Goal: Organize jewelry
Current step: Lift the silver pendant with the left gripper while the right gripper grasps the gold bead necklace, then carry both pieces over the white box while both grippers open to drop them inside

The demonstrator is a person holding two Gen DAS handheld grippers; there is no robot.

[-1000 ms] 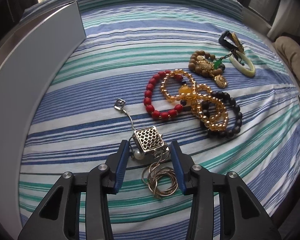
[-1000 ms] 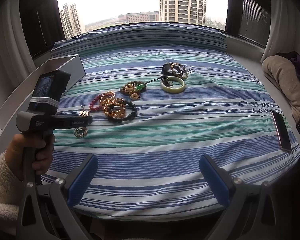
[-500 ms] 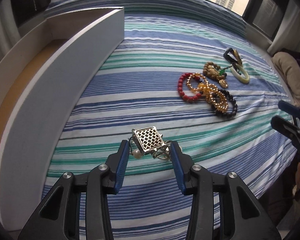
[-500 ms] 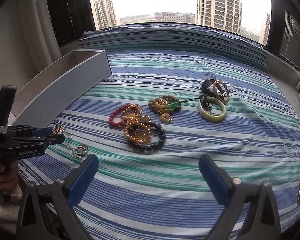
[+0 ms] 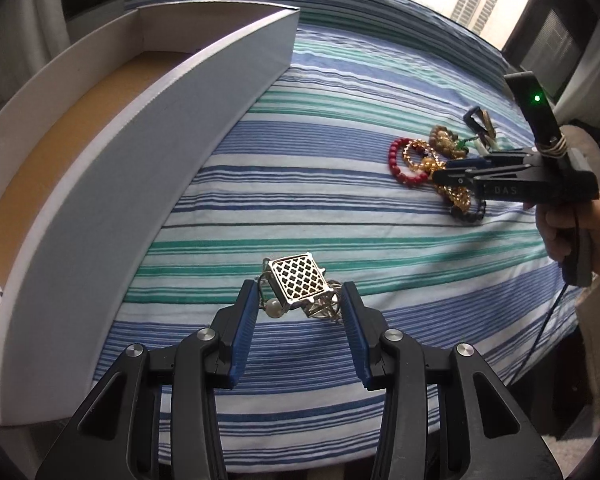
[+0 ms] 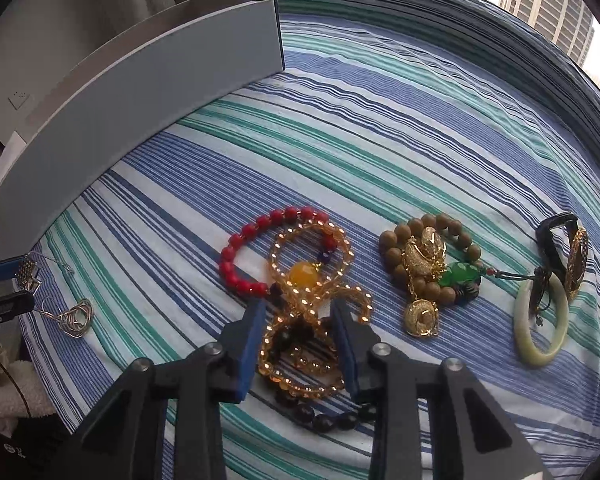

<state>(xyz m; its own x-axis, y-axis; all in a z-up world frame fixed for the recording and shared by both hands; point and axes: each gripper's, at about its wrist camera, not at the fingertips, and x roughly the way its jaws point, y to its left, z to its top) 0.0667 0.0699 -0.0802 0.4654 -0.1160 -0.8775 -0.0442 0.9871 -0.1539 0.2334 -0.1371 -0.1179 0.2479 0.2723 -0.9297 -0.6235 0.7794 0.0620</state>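
My left gripper [image 5: 298, 294] is shut on a silver lattice pendant [image 5: 298, 280] with a pearl, held above the striped bedspread beside the white box [image 5: 140, 184]. In the right wrist view the left gripper [image 6: 4, 288] sits at the far left, and the pendant's chain hangs to a coil [image 6: 76, 316] on the bed. My right gripper [image 6: 298, 312] points down into the bead pile. Its jaws are closing on the amber bead string [image 6: 300, 344], which fills the gap and touches both pads. A red bead bracelet [image 6: 260, 248] and a dark bead bracelet [image 6: 324, 416] are tangled with the amber string.
A wooden bead bracelet with gold charms [image 6: 428, 264], a pale jade bangle [image 6: 540, 320] and a black clip with a gold piece [image 6: 568, 248] lie to the right. The box [image 6: 140, 92] runs along the bed's left edge. A person's hand [image 5: 572, 220] grips the right tool.
The left gripper carried the pendant up and toward the box. The right gripper dropped from the bed's near edge onto the bead pile, and its jaws went from wide open to narrow.
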